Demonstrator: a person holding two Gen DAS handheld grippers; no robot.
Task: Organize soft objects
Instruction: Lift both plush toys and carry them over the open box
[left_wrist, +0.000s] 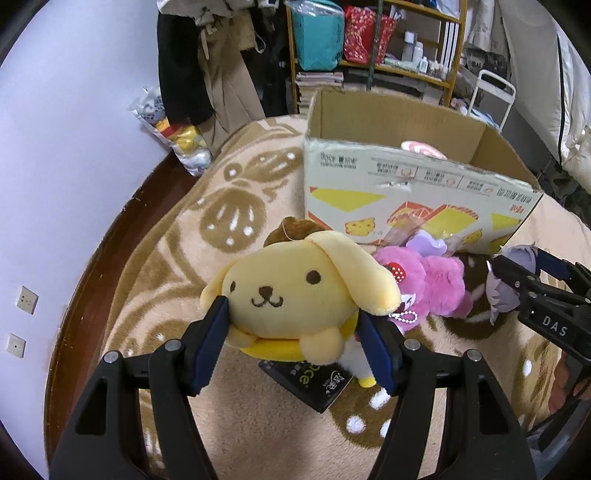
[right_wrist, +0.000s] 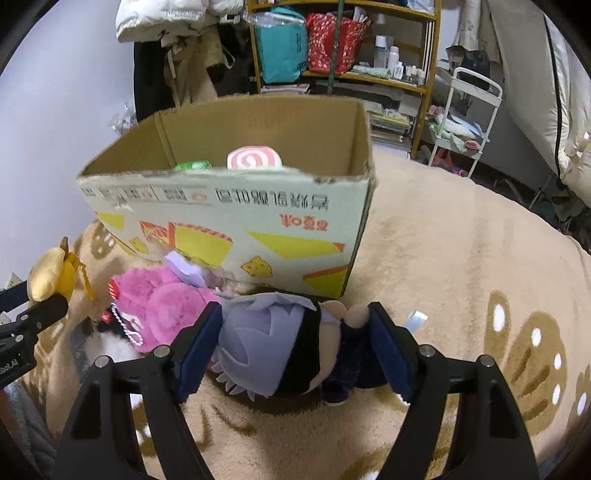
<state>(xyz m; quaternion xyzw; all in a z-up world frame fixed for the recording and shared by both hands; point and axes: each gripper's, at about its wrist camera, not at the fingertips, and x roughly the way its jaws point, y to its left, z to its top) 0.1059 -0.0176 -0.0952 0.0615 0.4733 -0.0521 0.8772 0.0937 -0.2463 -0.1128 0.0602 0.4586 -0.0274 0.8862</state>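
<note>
My left gripper is shut on a yellow dog plush and holds it above the beige blanket, in front of the open cardboard box. My right gripper is shut on a doll with lavender hair and dark clothes, near the box's front wall. A pink furry plush lies on the blanket between both grippers; it also shows in the right wrist view. A pink-swirl soft item and a green one sit inside the box.
A small purple item lies against the box front. A black tag and a white-and-yellow plush lie under the dog plush. A wooden shelf, hanging clothes and a white cart stand behind.
</note>
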